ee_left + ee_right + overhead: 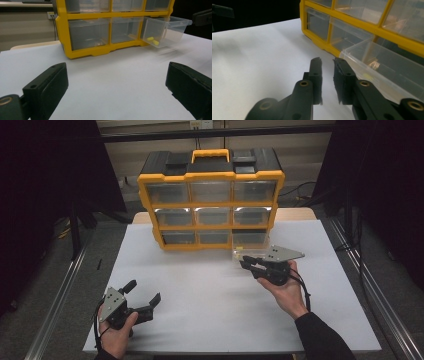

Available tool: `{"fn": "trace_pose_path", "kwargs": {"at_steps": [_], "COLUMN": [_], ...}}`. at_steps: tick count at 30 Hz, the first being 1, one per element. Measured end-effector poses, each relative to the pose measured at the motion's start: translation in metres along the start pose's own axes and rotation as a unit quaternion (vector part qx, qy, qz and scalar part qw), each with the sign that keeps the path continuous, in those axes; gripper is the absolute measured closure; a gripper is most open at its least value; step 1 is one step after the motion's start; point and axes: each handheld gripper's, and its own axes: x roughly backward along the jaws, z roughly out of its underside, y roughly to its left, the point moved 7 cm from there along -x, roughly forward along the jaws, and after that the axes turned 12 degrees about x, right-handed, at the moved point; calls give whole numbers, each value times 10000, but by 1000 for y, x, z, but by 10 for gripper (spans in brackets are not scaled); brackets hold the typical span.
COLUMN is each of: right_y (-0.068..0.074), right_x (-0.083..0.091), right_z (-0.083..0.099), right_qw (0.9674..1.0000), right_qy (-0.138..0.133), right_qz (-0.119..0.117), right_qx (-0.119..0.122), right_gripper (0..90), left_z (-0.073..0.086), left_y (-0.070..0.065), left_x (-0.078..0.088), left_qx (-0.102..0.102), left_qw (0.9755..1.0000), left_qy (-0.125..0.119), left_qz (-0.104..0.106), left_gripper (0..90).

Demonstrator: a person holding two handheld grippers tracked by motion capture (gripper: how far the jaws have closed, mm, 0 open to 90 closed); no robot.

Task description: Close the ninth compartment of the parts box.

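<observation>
A yellow-and-black drawer cabinet (210, 195) stands at the back of the white table (210, 320), with rows of clear drawers. Its bottom right drawer (248, 251) is pulled out. In the left gripper view that drawer (172, 25) holds two small yellow pieces (153, 40). My right gripper (244, 263) sits just in front of this drawer. In the right gripper view its jaws (327, 61) stand a narrow gap apart beside the drawer's corner (352, 53), with nothing between them. My left gripper (145, 291) rests near the front left, wide open and empty (116, 75).
The table's middle is bare white surface between the two grippers. Dark curtains and metal floor rails flank the table on both sides. The cabinet (85, 53) fills the far side, with its other drawers pushed in.
</observation>
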Motion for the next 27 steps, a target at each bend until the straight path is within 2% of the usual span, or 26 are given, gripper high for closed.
{"fn": "trace_pose_path", "kwargs": {"at_steps": [4,7,10,17,27], "right_y": [0,-1,-2,-3,-16], "right_x": [-8,-12,-15,-18,-20], "right_z": [-3,0,3,15,33], "right_qw": [9999,9999,9999,10000,9993], "right_qy": [-82,-98,-120,57,244], "right_qz": [-80,-39,1,-54,50], "right_qx": [-29,-6,-47,-59,-262], "right_gripper": [865,900,900,900,900], "left_z": [0,0,0,0,0], "left_y": [0,0,1,0,0], "left_x": [0,0,0,0,0], "left_qx": [-14,16,11,10,32], "left_qw": [10000,10000,10000,10000,10000], "left_qy": [-5,6,-5,9,-20], "left_qz": [6,12,-6,4,-13], "left_gripper": [44,44,44,44,44]}}
